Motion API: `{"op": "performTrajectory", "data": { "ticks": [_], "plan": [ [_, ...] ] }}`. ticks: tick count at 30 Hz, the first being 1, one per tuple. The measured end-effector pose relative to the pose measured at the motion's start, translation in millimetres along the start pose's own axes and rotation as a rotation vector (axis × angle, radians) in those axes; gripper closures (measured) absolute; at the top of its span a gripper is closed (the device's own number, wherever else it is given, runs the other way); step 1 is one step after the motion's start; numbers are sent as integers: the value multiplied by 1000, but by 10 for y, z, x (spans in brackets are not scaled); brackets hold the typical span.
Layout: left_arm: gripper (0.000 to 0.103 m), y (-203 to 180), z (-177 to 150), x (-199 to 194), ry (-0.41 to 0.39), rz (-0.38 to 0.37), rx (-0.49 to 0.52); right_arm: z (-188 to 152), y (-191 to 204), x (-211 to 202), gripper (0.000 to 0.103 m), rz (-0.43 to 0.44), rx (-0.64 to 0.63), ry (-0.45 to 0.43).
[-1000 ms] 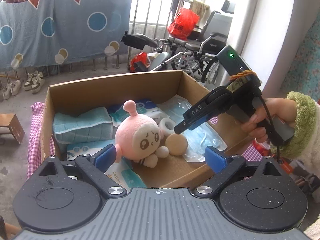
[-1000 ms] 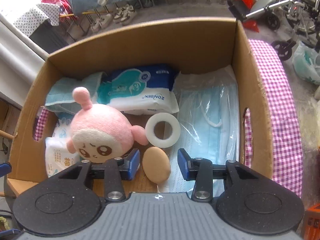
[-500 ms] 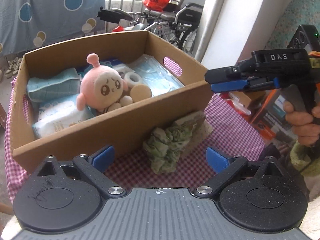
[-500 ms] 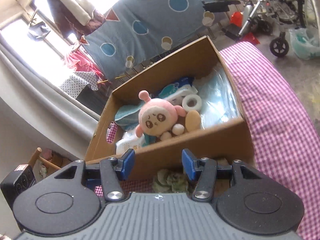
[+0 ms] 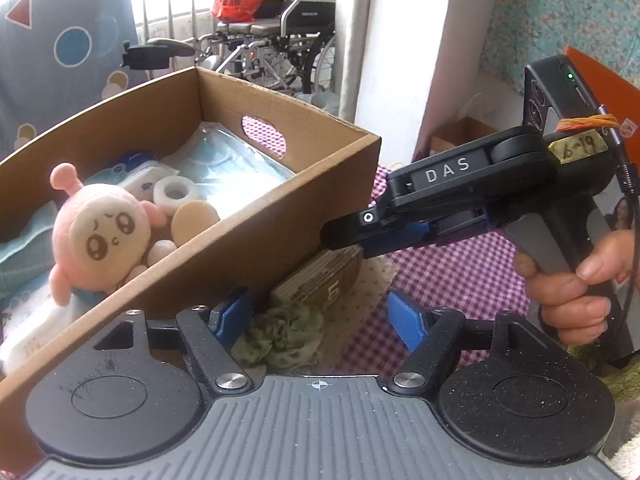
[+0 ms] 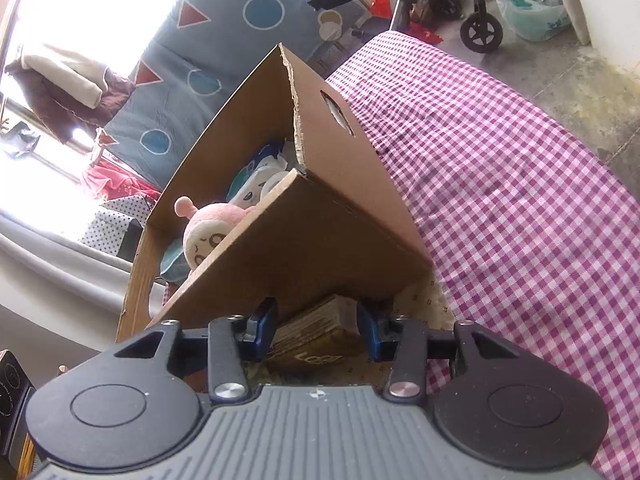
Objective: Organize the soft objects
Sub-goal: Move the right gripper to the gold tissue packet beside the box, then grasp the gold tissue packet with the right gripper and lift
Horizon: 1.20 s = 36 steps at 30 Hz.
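checked tablecloth (image 6: 500,184), cluttered room | right gripper (image 6: 316,330) spread, now down at brown packet (image 6: 316,334) by box corner, out of the box since 1 s ago | left gripper (image 5: 320,316) spread over green cloth (image 5: 280,336) | both outside cardboard box (image 5: 256,240) → next pick, I judge | plush (image 5: 100,236), puff (image 5: 194,222), tape roll (image 5: 176,192) already boxed | box wall crowds approach

We see a table in pink checked cloth (image 6: 500,184) carrying a cardboard box (image 5: 240,252), a crumpled green cloth (image 5: 280,336) and a brown packet (image 5: 320,280) beside it.
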<state>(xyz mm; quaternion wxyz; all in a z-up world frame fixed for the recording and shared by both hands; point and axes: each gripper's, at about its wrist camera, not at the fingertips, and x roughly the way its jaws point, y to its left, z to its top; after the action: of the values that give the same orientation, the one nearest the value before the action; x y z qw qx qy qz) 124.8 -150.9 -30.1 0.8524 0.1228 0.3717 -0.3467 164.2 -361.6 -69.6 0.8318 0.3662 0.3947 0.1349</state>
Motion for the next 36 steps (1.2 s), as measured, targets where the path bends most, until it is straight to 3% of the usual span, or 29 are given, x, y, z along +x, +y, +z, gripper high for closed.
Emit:
{"op": "performTrajectory", "data": {
  "ticks": [6, 12, 18, 21, 23, 29, 36],
  "plan": [
    [30, -70, 37, 306, 93, 17, 3, -16, -94, 66, 66, 20, -14, 15],
    [26, -145, 2, 367, 125, -25, 23, -76, -213, -73, 67, 24, -7, 25],
    [25, -351, -111, 345, 180, -138, 81, -183, -268, -264, 67, -21, -27, 46],
    [24, -425, -198, 316, 206, -183, 95, -272, -299, -354, 67, -92, -45, 55],
    [24, -451, -242, 298, 211, -179, 102, -303, -324, -407, 67, -130, -51, 47],
    [26, -356, -229, 352, 220, -136, 50, -230, -299, -446, 65, -108, -51, 26],
    [29, -355, -148, 530, 214, -111, 40, -89, -212, -176, 64, -119, -124, 80]
  ]
}}
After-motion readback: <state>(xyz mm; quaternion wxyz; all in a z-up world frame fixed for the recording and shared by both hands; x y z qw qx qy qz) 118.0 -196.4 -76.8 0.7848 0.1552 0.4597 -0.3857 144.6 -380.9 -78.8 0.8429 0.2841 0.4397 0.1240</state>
